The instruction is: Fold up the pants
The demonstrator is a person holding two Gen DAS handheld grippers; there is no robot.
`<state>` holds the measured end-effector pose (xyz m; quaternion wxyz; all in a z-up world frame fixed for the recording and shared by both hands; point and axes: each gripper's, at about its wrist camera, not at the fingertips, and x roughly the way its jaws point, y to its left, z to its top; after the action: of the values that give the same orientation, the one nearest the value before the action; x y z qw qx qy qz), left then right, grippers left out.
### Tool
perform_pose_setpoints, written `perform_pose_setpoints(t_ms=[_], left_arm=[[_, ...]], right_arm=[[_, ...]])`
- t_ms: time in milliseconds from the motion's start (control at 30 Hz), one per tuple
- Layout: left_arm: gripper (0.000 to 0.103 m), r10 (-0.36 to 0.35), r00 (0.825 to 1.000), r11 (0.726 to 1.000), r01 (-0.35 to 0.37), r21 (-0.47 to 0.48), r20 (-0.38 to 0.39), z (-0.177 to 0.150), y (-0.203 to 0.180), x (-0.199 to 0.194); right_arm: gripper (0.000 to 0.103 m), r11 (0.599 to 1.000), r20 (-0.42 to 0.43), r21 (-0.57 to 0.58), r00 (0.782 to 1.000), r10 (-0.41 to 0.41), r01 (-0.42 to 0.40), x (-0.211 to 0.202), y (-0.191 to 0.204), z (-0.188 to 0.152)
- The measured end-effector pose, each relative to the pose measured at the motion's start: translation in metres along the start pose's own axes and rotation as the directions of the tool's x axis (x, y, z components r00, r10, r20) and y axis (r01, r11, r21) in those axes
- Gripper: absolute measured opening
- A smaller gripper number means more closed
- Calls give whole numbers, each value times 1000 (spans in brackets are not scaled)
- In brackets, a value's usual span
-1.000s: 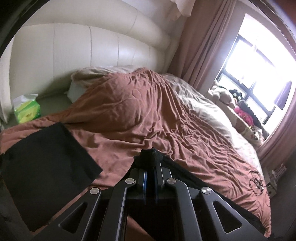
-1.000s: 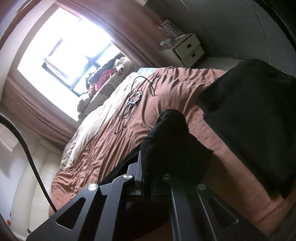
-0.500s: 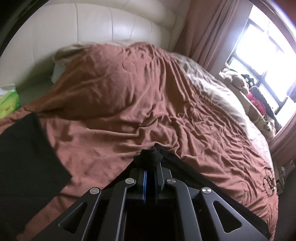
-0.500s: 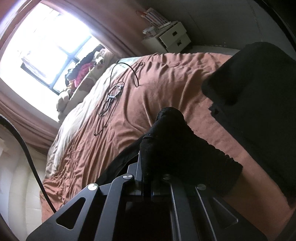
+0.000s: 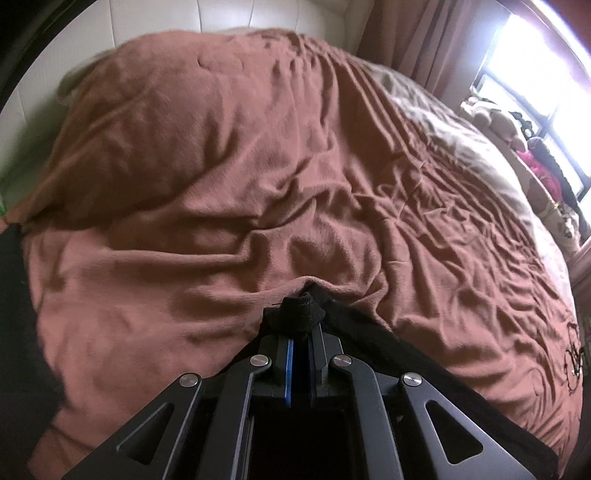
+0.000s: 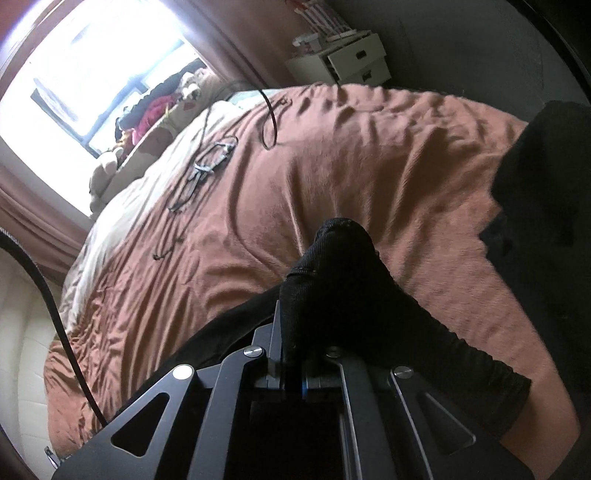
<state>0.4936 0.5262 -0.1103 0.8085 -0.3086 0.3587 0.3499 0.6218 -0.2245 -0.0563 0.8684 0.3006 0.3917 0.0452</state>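
Observation:
Black pants (image 5: pixel 388 354) trail from my left gripper (image 5: pixel 301 325), which is shut on a bunched edge of the fabric just above the brown bedspread (image 5: pixel 258 177). In the right wrist view my right gripper (image 6: pixel 293 354) is shut on another thick fold of the same black pants (image 6: pixel 351 288), the cloth draping over the fingers and off to the right. The fingertips of both grippers are hidden under the cloth. A second black cloth (image 6: pixel 546 206) lies flat on the bed at the right edge, and a black cloth (image 5: pixel 18 332) shows at the left edge of the left wrist view.
The brown bedspread (image 6: pixel 332 166) covers a wide bed with a cream padded headboard (image 5: pixel 221 22). A tangle of black cables (image 6: pixel 210 166) lies on the bed toward the window (image 6: pixel 92 74). Soft toys and clothes sit on the sill. A white drawer unit (image 6: pixel 354 62) stands past the bed.
Both grippers have sunk toward the bedspread and moved across it, carrying the black pants. The flat black cloth has slid toward the frame edge in each view; the green tissue pack has left the view.

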Motion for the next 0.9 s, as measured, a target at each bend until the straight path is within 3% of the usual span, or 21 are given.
perform_pose_setpoints(t_ms=[100, 200, 300, 333, 367, 400, 533, 567, 633, 667, 767, 900], left_arm=[[6, 16, 1000, 1000, -16, -15, -23, 0, -2, 17], [11, 14, 999, 1000, -15, -23, -47, -3, -5, 24], [26, -36, 997, 999, 34, -31, -70, -9, -8, 23], [43, -67, 995, 997, 65, -35, -74, -10, -9, 21], [56, -103, 992, 994, 101, -39, -72, -12, -11, 18], [59, -128, 990, 991, 126, -38, -64, -15, -15, 13], [59, -160, 983, 987, 161, 5, -92, -21, -35, 9], [59, -160, 982, 987, 163, 12, -104, -23, -40, 9], [47, -151, 982, 988, 154, 23, -117, -27, -49, 9], [35, -150, 981, 987, 155, 29, -126, -27, -54, 10], [16, -138, 979, 989, 145, 37, -150, -25, -61, 16], [4, -121, 980, 992, 123, 5, -158, -23, -56, 20]], right_arm=[[1, 1000, -17, 9, 1000, -21, 22, 18, 2, 3], [11, 999, -40, 29, 999, -20, 21, 32, 4, 6], [52, 997, -36, 50, 997, 63, -61, 30, 4, 7], [67, 996, -35, 45, 996, 83, -81, 27, 6, 5], [69, 995, -34, 30, 995, 95, -94, 22, 9, 3], [69, 994, -40, 26, 994, 106, -105, 19, 10, 0], [68, 986, -110, -29, 981, 159, -163, 14, 26, -12], [68, 985, -119, -40, 979, 164, -170, 13, 28, -14], [67, 982, -150, -79, 976, 158, -171, 15, 38, -16], [62, 981, -164, -107, 976, 146, -165, 18, 45, -18], [61, 972, -180, -164, 974, 137, -167, 22, 59, -19], [61, 957, -213, -226, 968, 135, -184, 30, 75, -21]])
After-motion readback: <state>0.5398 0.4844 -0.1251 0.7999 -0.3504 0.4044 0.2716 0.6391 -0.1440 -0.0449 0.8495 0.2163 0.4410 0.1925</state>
